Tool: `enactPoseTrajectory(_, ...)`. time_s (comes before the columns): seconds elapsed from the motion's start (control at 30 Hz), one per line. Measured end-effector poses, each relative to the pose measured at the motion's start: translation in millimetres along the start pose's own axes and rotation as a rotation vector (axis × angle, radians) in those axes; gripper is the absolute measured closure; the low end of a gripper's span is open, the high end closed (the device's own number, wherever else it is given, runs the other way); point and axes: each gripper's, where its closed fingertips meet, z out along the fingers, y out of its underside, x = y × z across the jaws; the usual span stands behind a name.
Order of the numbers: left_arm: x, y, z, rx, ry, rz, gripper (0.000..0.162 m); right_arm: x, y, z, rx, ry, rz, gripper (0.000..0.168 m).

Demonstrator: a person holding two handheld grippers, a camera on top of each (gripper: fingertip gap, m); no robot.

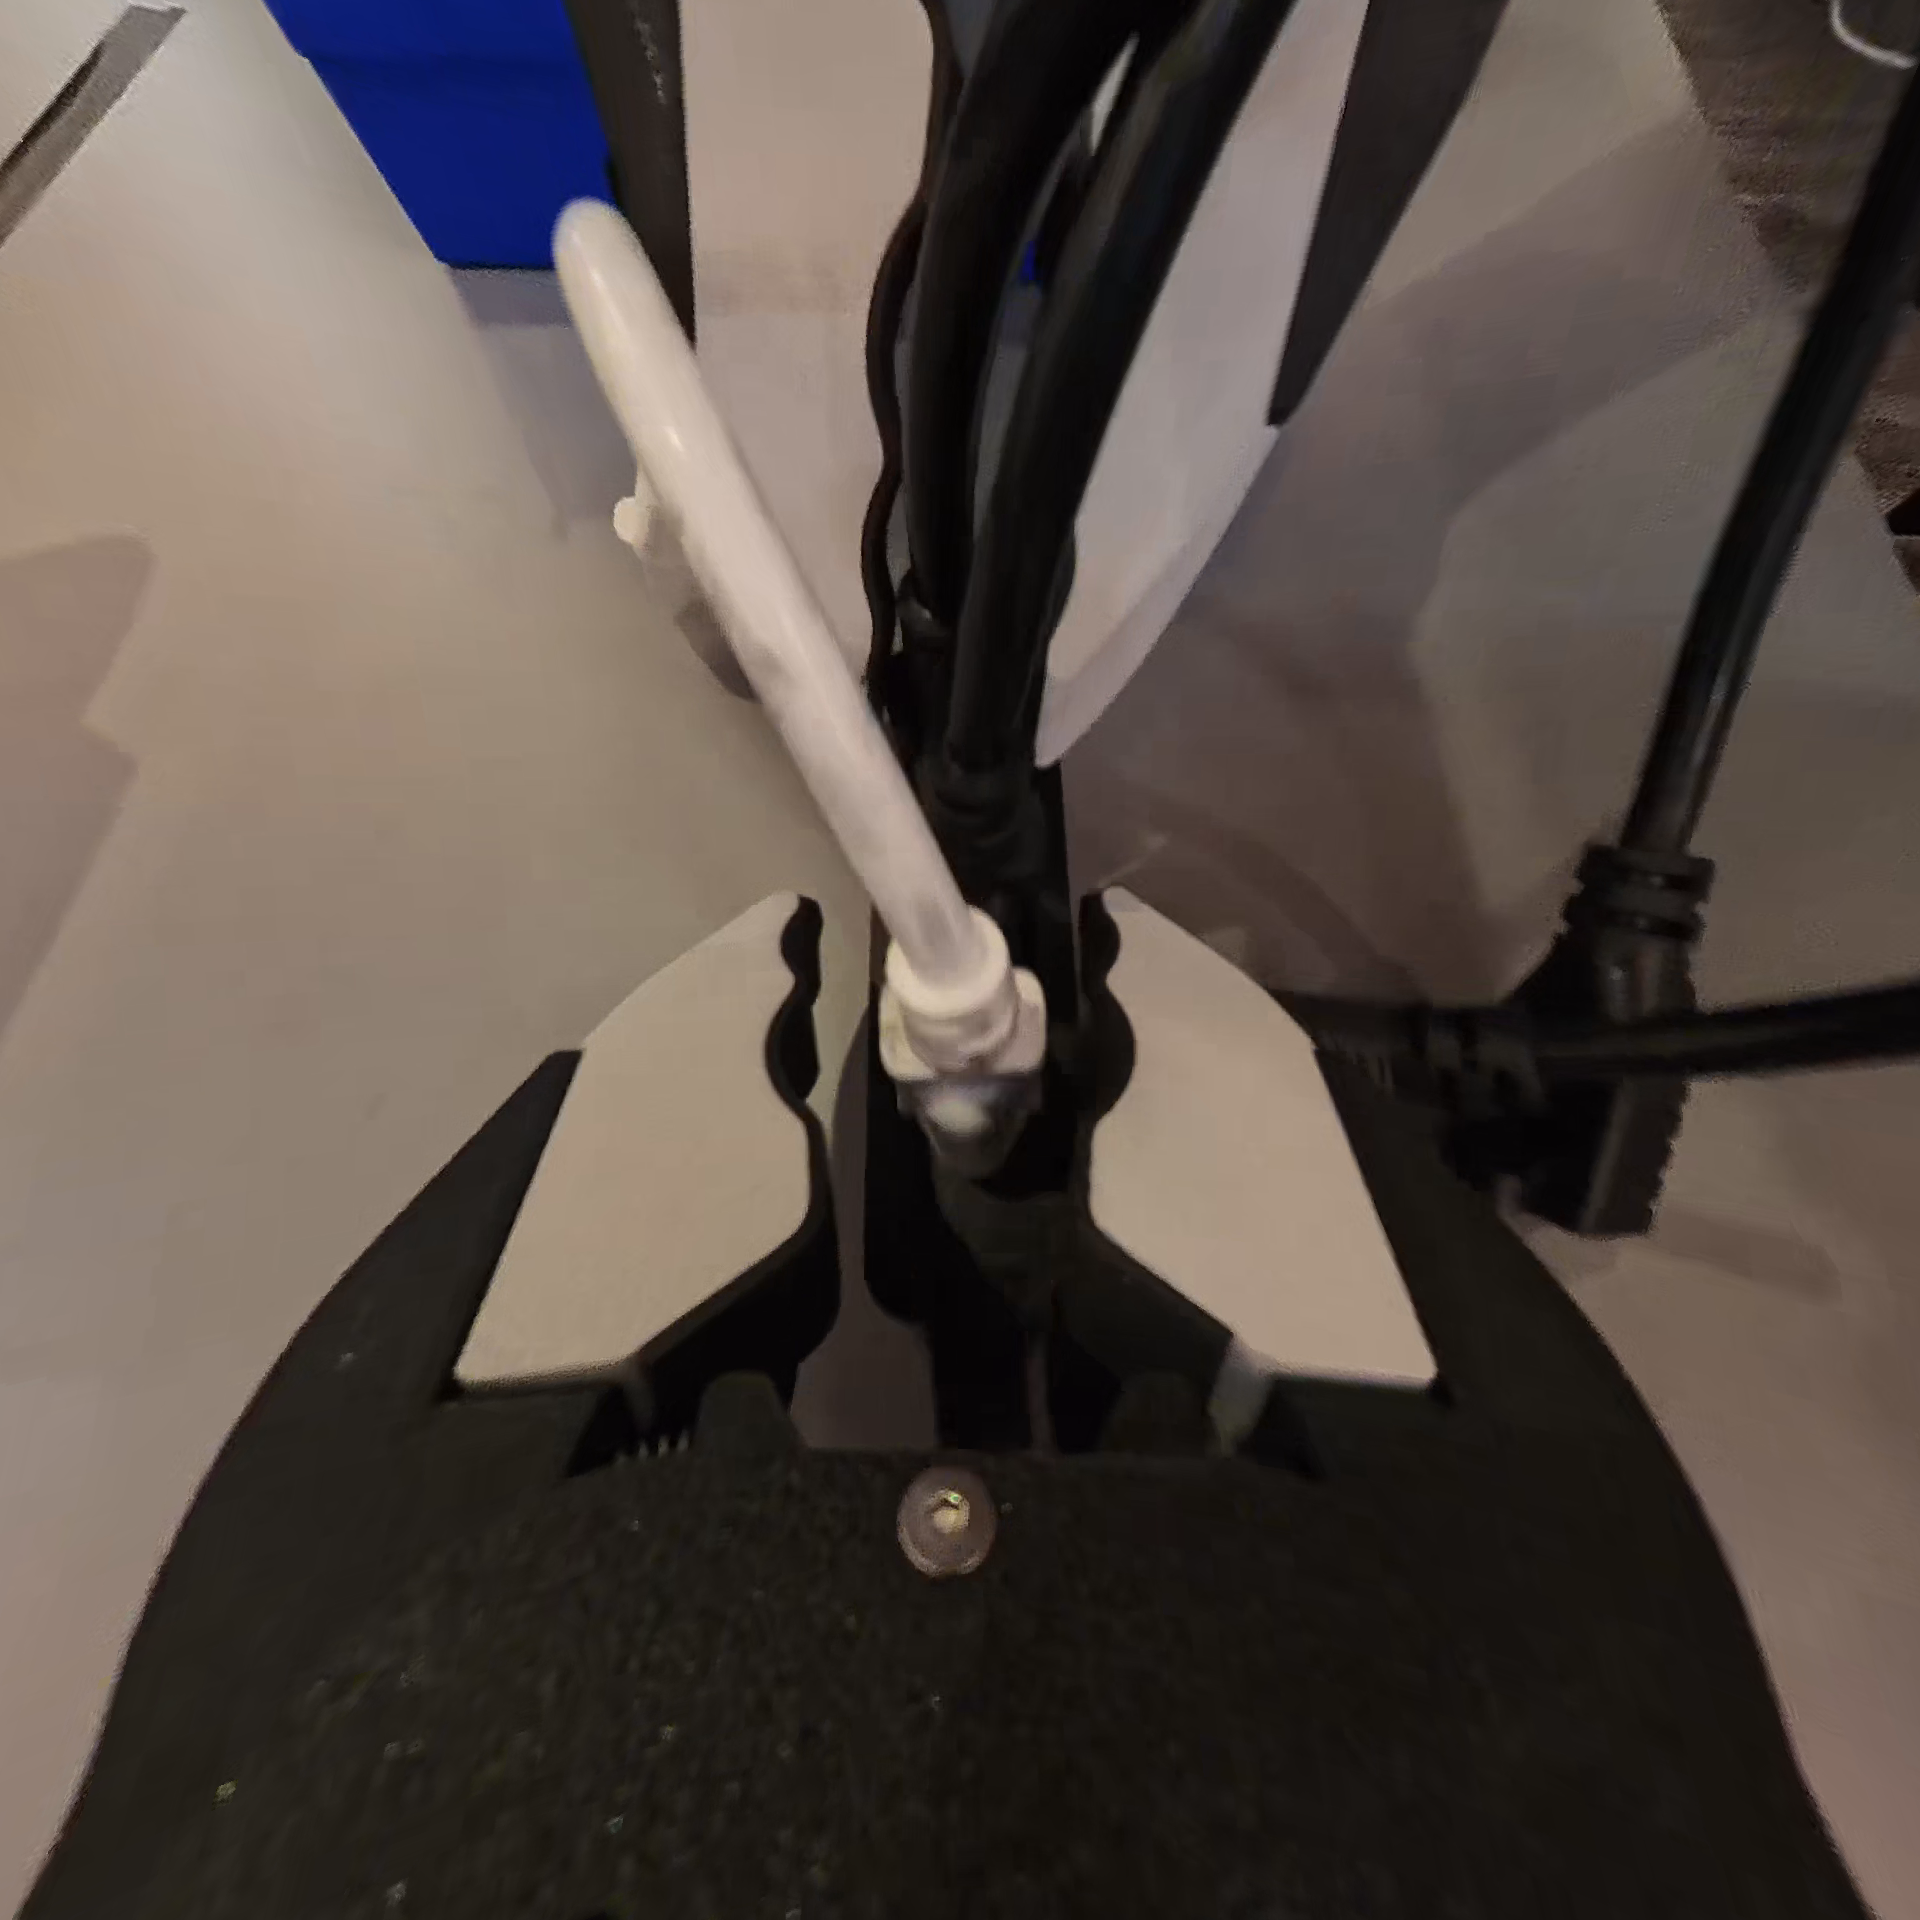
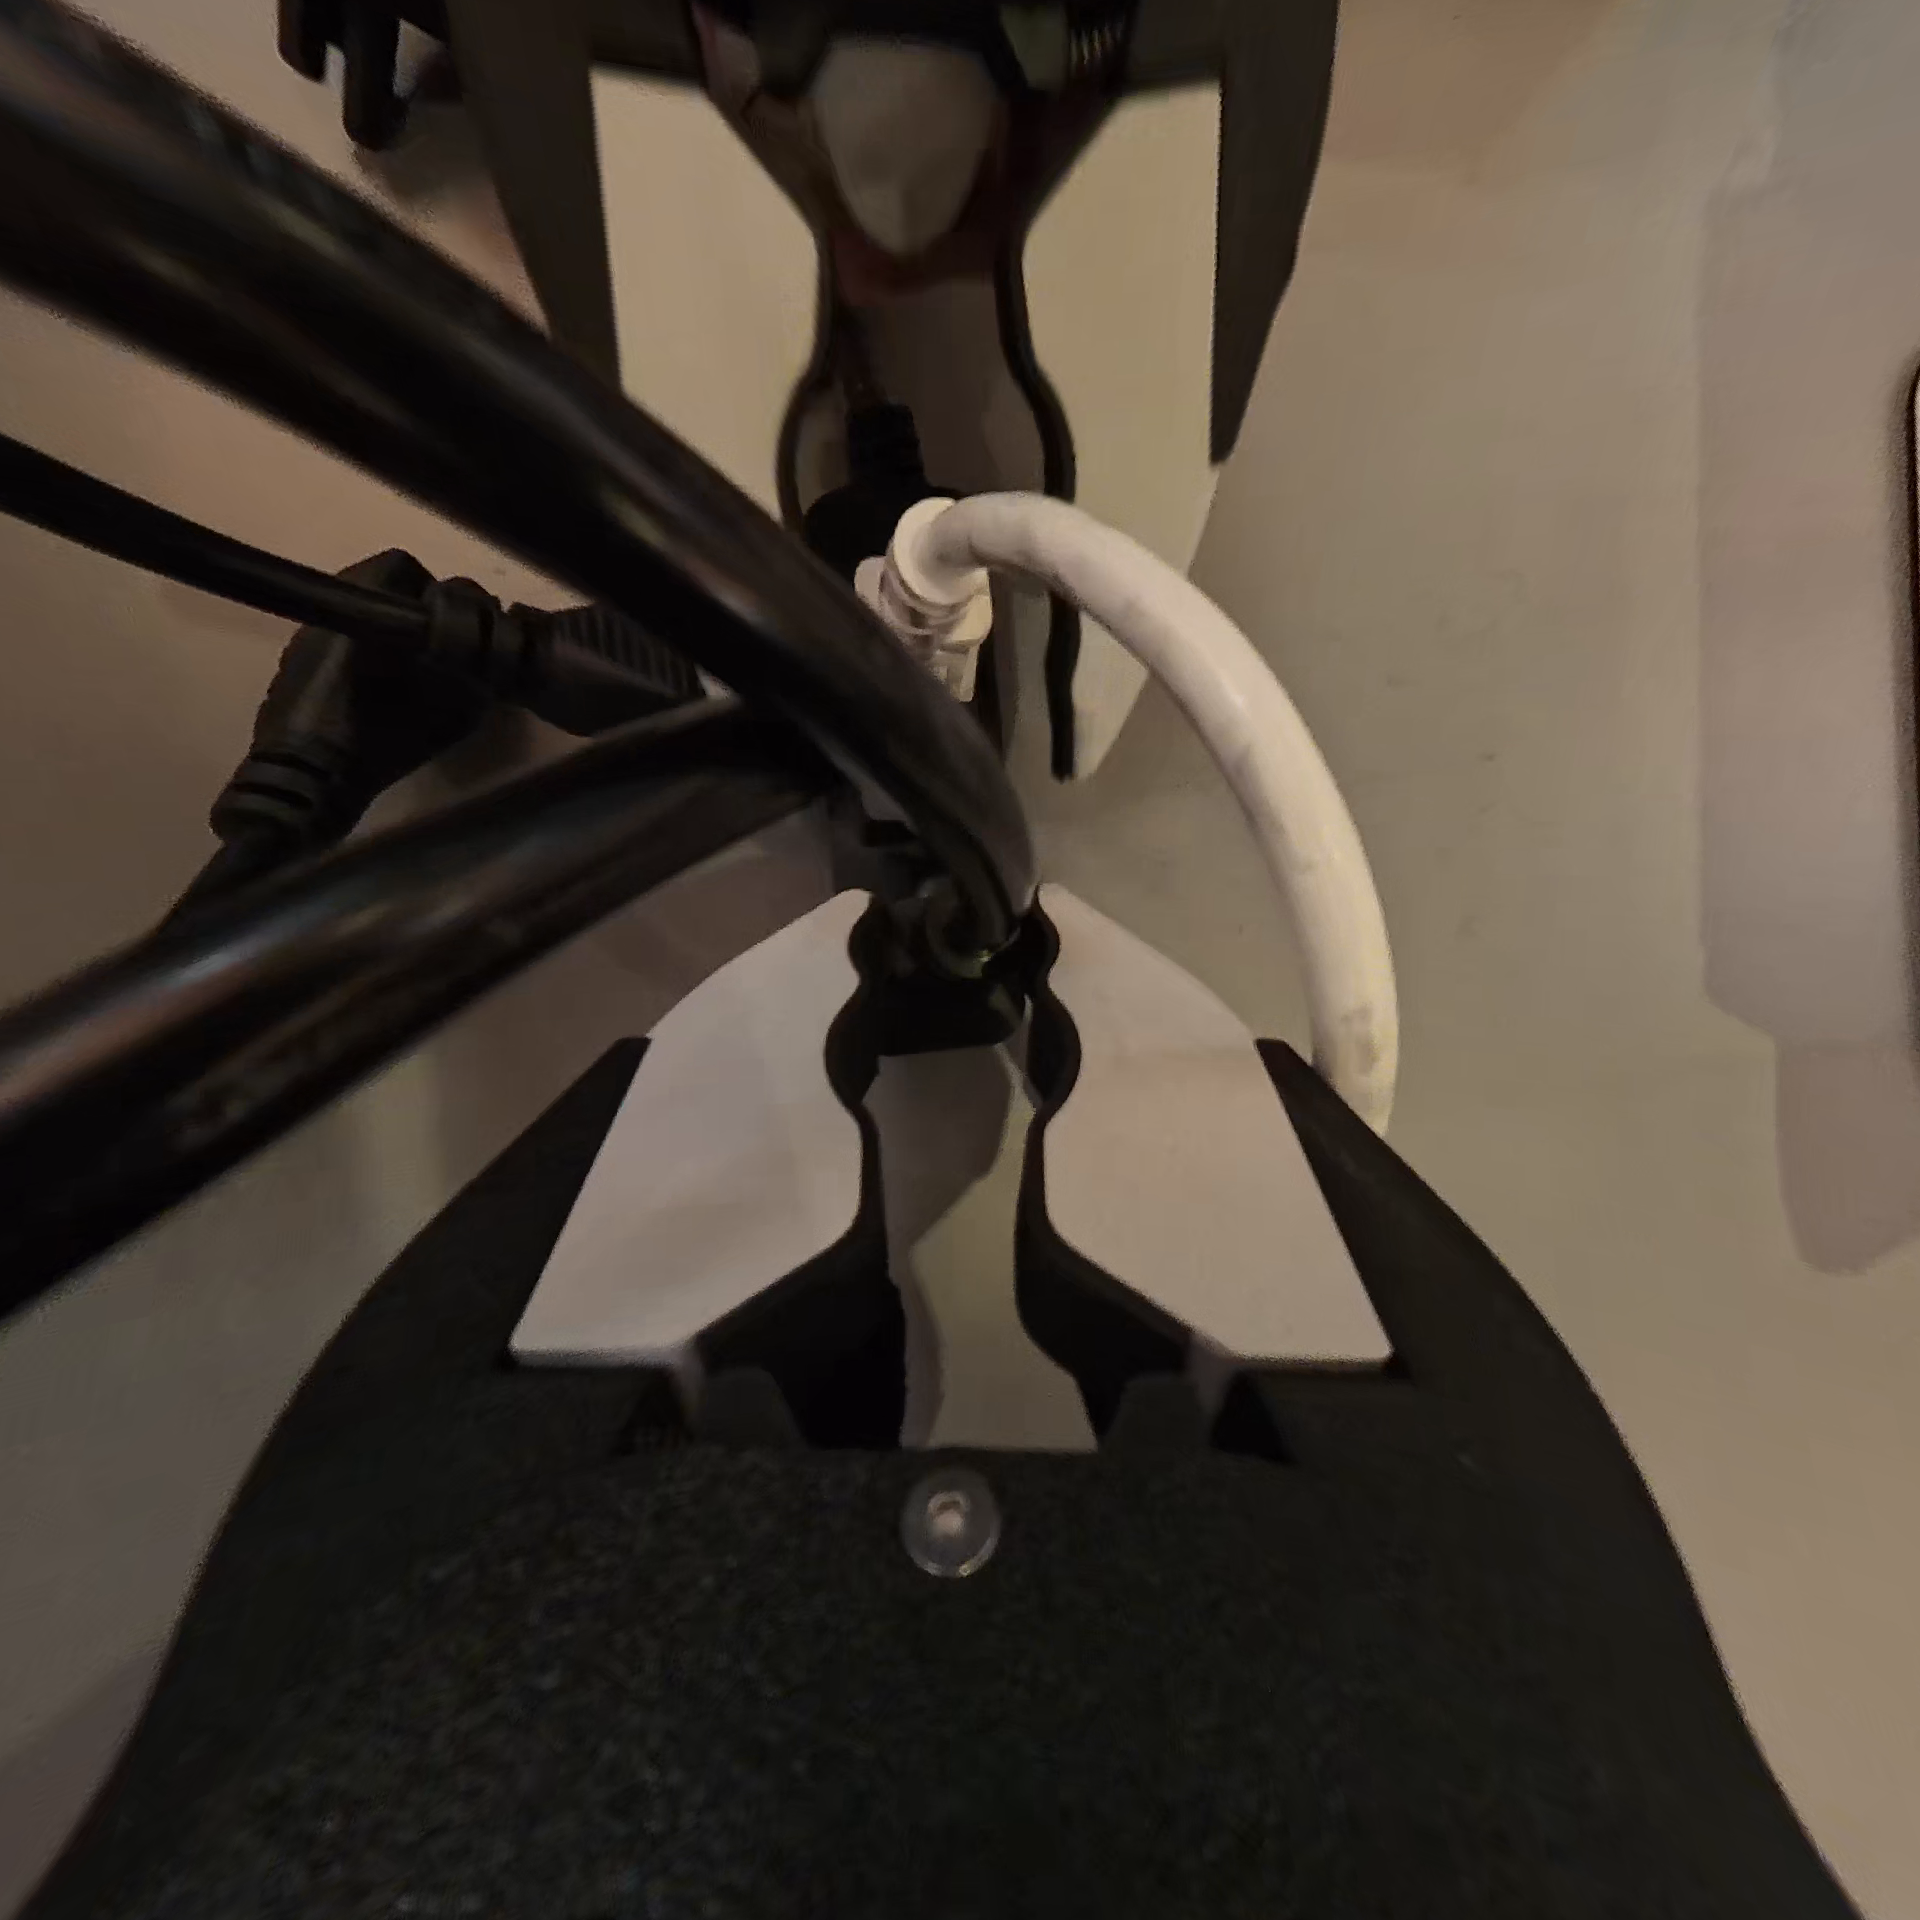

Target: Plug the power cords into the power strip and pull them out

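My left gripper (image 1: 956, 997) is closed around a dark piece, with the ribbed end (image 1: 961, 1023) of a white cord (image 1: 707, 499) sticking out between its tips. I cannot tell what the dark piece is. My right gripper (image 2: 945, 966) faces it and is shut on the black end of a thick black power cord (image 2: 416, 395) that arcs up to the left. In the right wrist view the left gripper (image 2: 925, 457) hangs just beyond, with the white cord (image 2: 1278, 748) looping to the right. In the left wrist view the black cords (image 1: 997, 416) rise toward the right gripper.
Two more black plugs with ribbed collars lie on the pale table (image 1: 312, 831) at the right (image 1: 1621, 1039); in the right wrist view they lie at the left (image 2: 312, 707). A blue box (image 1: 447, 125) stands at the back left. A second black cord (image 2: 312, 935) crosses low on the left.
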Motion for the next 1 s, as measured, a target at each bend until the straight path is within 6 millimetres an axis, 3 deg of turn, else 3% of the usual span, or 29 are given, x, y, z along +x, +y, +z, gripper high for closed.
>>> enactPoseTrajectory(0.13,1.5,-3.9,16.0,-0.044,0.021,0.006,0.136,-0.6,-0.7,0.4,-0.008,-0.015,0.012,0.145)
enactPoseTrajectory(0.77,2.7,-4.7,18.9,-0.013,0.03,-0.013,0.134,0.4,4.7,-4.3,0.029,-0.106,0.063,0.145)
enactPoseTrajectory(1.0,2.5,-5.0,19.8,-0.015,0.024,-0.007,0.134,0.1,4.2,-3.7,-0.04,-0.075,0.011,0.145)
